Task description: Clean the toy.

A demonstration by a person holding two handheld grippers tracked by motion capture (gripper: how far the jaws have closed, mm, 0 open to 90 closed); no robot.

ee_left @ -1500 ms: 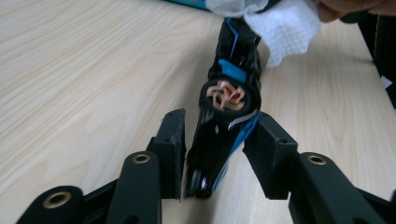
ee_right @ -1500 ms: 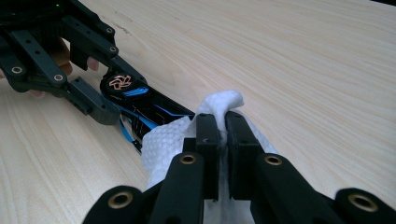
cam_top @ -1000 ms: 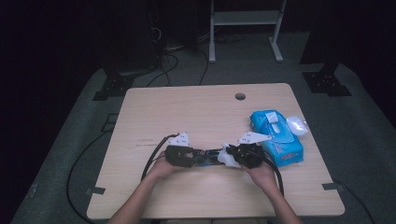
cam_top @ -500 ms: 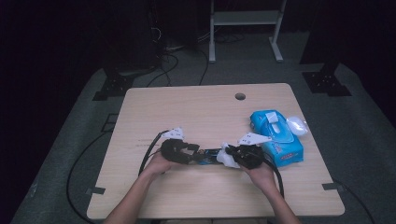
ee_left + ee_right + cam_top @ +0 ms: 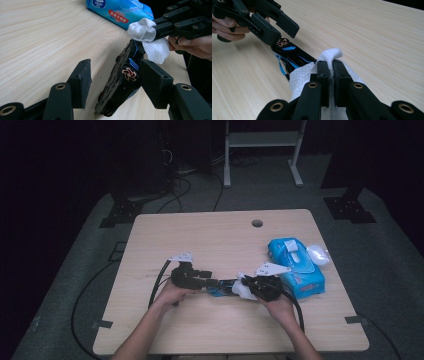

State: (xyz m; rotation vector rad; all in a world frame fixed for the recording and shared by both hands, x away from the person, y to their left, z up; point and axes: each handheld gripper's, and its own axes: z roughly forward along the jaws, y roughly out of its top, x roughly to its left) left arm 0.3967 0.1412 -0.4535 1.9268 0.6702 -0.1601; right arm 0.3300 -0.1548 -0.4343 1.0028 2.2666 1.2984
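Observation:
A black toy car (image 5: 120,77) with blue trim and an orange-spoked wheel stands tipped on its side on the wooden table (image 5: 215,240). My left gripper (image 5: 116,67) is open around it; the right jaw touches the car and the left jaw stands a little off it. My right gripper (image 5: 330,63) is shut on a white wet wipe (image 5: 304,72), which presses against the car's (image 5: 292,55) far end. In the high view the left gripper (image 5: 207,277) and right gripper (image 5: 247,287) face each other near the table's front, with the car (image 5: 220,287) between them.
A blue pack of wet wipes (image 5: 295,267) lies at the right of the table, just behind my right hand, with a white lump (image 5: 317,252) at its far side. A cable hole (image 5: 257,223) sits near the back edge. Black cables (image 5: 157,285) trail off the front.
The left gripper has shifted slightly left and away from the front edge. The right gripper and wipe stay at the car's end.

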